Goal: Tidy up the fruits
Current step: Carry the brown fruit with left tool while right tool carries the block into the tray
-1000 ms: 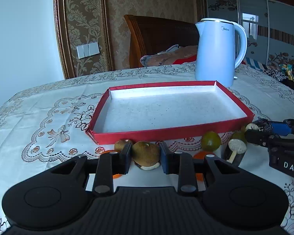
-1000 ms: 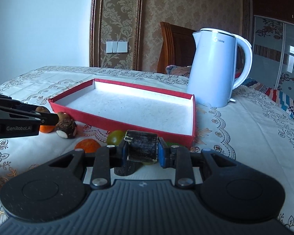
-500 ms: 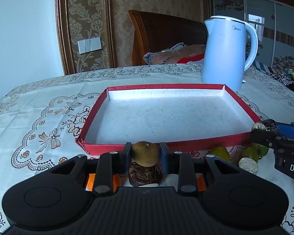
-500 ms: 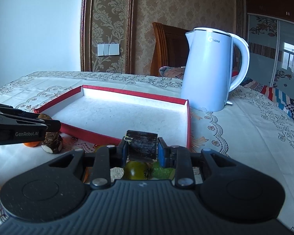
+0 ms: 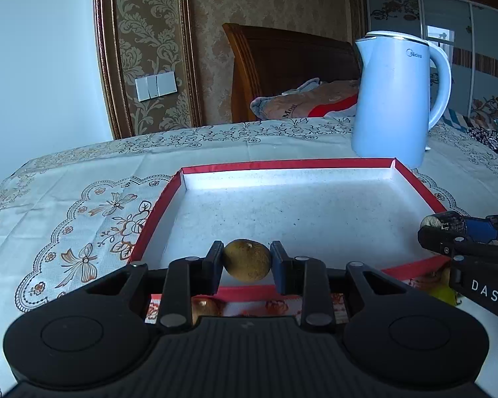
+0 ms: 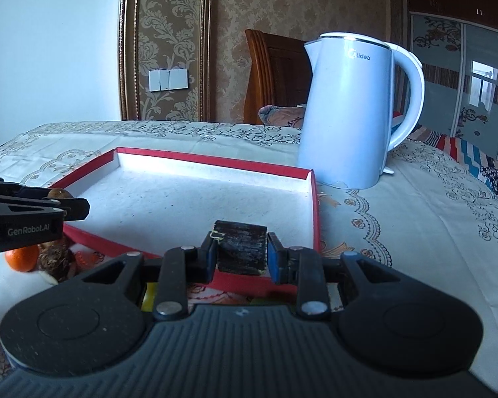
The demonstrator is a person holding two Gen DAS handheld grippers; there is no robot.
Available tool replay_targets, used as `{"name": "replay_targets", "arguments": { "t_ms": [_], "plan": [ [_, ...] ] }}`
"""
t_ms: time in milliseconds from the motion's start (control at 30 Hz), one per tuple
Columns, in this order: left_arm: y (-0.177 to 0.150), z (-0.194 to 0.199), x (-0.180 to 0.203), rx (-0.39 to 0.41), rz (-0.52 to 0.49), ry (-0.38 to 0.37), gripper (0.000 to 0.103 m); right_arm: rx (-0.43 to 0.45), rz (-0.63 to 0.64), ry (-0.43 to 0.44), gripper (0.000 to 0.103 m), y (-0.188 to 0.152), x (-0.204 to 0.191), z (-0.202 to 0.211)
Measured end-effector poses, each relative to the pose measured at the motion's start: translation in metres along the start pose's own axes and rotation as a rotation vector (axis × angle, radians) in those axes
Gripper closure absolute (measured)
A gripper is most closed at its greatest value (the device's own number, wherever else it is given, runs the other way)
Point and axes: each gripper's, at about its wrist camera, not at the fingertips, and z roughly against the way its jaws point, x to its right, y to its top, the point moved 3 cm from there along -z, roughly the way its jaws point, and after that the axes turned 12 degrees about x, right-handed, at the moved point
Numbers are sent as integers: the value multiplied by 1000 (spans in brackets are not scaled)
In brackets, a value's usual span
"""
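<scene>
Left gripper (image 5: 247, 263) clamps a brown kiwi-like fruit (image 5: 247, 264) over the near rim of the red tray (image 5: 156, 219); white kettle (image 5: 395, 99) behind. Right gripper (image 6: 239, 254) pinches a dark bark-textured chunk (image 6: 241, 248) above the tray's near-right corner; orange (image 6: 22, 258) lies left on the tablecloth (image 6: 398, 219).

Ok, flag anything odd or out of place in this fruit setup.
The right gripper is shut on a dark, rough cylindrical chunk that looks unlike fruit; what it is I cannot tell. The white kettle stands upright beside the empty red tray. Nothing looks spilled or damaged.
</scene>
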Motion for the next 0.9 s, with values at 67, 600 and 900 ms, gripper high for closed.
{"name": "replay_targets", "arguments": {
  "t_ms": [67, 600, 900],
  "plan": [
    [0, -8, 0, -6, 1, 14, 74, -7, 2, -5, 75, 0, 1, -8],
    [7, -64, -5, -49, -3, 93, 74, -112, -64, -70, 75, 8, 16, -82],
    [9, -88, -6, -79, 14, 112, 73, -154, -74, -85, 75, 8, 18, -110]
  ]
}}
